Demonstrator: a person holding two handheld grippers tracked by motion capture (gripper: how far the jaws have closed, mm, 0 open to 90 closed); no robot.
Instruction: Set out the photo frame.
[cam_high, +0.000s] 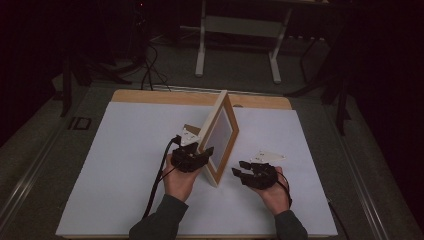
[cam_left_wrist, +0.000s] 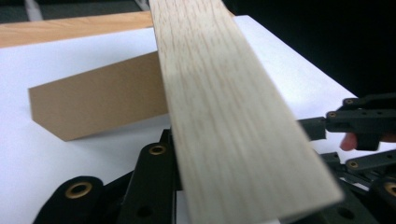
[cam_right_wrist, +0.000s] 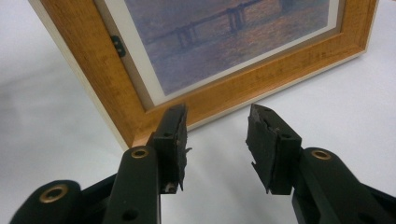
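On the left of the high view we see the left gripper (cam_high: 192, 156) held in the person's left hand (cam_high: 178, 179), pressed up against the near edge of the picture frame (cam_high: 220, 134). In the left gripper view the pale wooden side of that frame (cam_left_wrist: 233, 116) runs straight up between the black jaws, which sit close on either side of it; whether the pads actually press the wood we cannot tell, since the frame hides them. Behind it stands the brown cardboard easel back (cam_left_wrist: 100, 100), its foot resting on the white table top (cam_high: 130, 165).

The frame stands upright on edge near the middle of the table, running from the near middle toward the far wooden edge (cam_high: 160, 96), its glazed face turned to the right.

Further right, the right gripper (cam_high: 243, 170) rests low on the white surface just beside the frame's near corner, apart from it. In the right gripper view its jaws stand apart with nothing between them, pointing at the frame's lower rail (cam_right_wrist: 261, 88), beneath a bluish print of a bridge (cam_right_wrist: 224, 37).
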